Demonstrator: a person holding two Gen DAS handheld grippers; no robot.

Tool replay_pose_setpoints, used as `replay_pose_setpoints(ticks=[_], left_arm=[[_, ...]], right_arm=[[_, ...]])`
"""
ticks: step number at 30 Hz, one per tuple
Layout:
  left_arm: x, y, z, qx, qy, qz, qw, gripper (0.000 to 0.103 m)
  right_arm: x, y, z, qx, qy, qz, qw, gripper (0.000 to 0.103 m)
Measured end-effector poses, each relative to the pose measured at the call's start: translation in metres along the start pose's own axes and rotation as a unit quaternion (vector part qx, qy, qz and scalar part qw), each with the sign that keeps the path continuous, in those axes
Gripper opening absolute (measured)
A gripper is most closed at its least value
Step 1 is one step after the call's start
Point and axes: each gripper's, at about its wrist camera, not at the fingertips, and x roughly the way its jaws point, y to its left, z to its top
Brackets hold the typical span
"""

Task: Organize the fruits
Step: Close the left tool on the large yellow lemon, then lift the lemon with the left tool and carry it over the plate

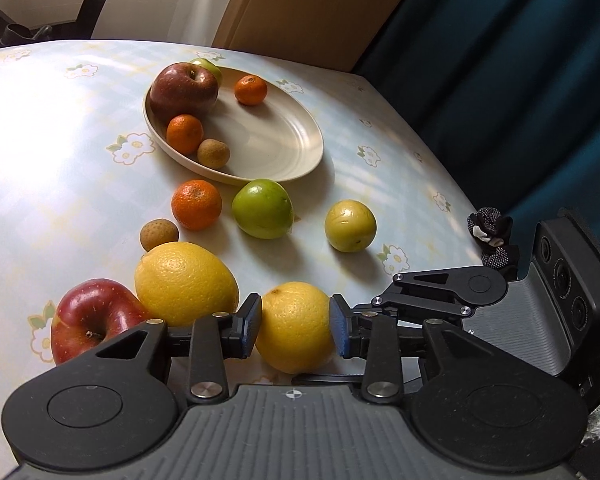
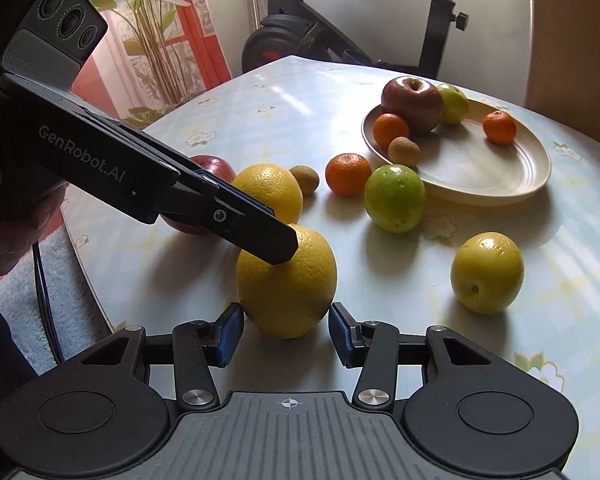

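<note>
floral tablecloth (image 1: 80, 160), exercise bike (image 2: 300, 40) behind

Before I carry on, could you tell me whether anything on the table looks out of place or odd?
One thing: both grippers are at the same yellow citrus. The left gripper has its pads pressed on its sides, while the right gripper sits open around its near end. Otherwise nothing looks spilled or damaged; several fruits simply lie off the plate.

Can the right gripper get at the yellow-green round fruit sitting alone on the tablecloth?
Probably yes. The right gripper is open and holds nothing, and the yellow-green round fruit sits apart on bare tablecloth to its right, with nothing between. The left gripper is busy with the yellow citrus fruit.
</note>
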Motion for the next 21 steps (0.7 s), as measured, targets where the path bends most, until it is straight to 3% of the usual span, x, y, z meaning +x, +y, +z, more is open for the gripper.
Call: replay_pose_setpoints(ticks=[5,11,21], left_arm=[[-0.001,0.0,0.0,0.001,0.0,-0.001,1.0,0.039],[-0.017,-0.014,0.016,0.026,-0.036,-0.001,0.999,0.039],[-0.034,-0.037,0.09,0.067,-0.095,-0.002,0.9932,0.038]], right_arm=[[-0.004,0.002,-0.003,0.012,-0.014,-0.005,1.0,0.043],[-0.025,-0.003,0.011,0.012,-0.06,-0.018,0.998,0.043],[-0.055,-0.034,0.077,-0.023,-0.105,-0.067,0.992,0.043]])
